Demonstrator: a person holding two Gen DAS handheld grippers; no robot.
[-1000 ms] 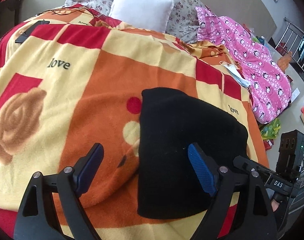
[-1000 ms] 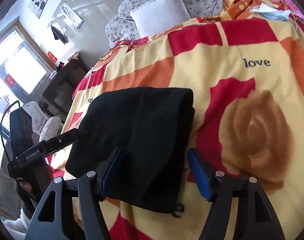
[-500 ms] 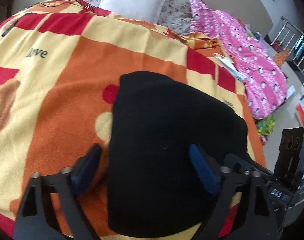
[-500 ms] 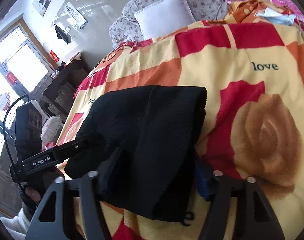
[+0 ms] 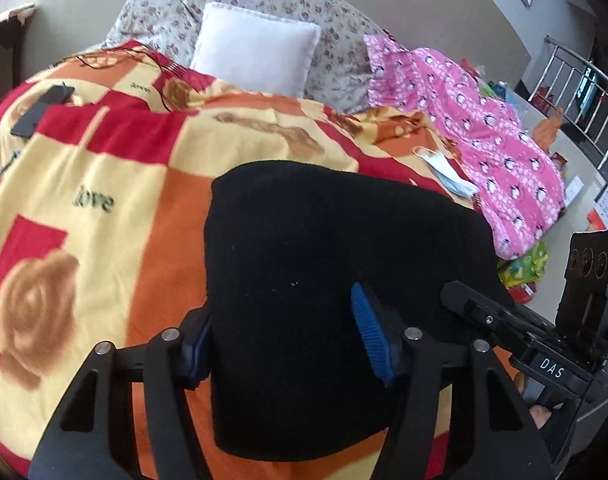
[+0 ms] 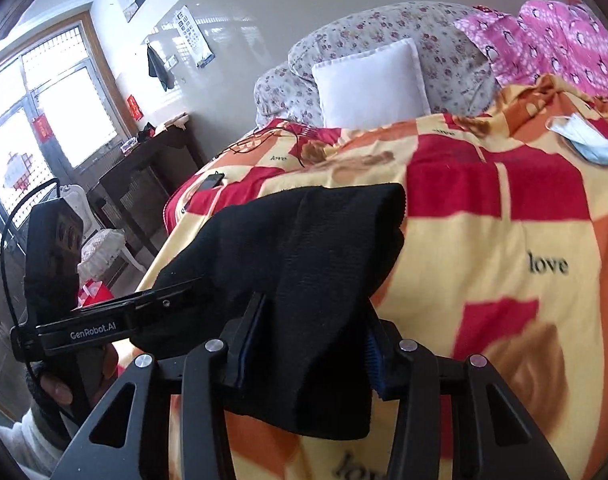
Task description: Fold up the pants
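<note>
The black pants (image 5: 328, 264) are folded into a thick bundle over the orange, red and yellow blanket (image 5: 104, 184) on the bed. My left gripper (image 5: 282, 340) straddles the bundle's near left edge, its blue pads pressing the cloth from both sides. In the right wrist view the pants (image 6: 304, 264) appear lifted at the near end, and my right gripper (image 6: 310, 344) is closed on their near right edge. Each gripper shows in the other's view, the right one (image 5: 516, 328) and the left one (image 6: 104, 320).
A white pillow (image 5: 260, 52) leans on a floral quilt (image 5: 324, 12) at the bed's head. Pink penguin-print pyjamas (image 5: 500, 136) and a face mask (image 5: 444, 168) lie on the right. A dark phone (image 5: 40, 108) with a cable lies far left. A dark wooden table (image 6: 144, 176) stands left of the bed.
Both grippers moved in over the pants and closed from wide open onto the bundle's near edges. The near end of the pants has risen off the blanket.
</note>
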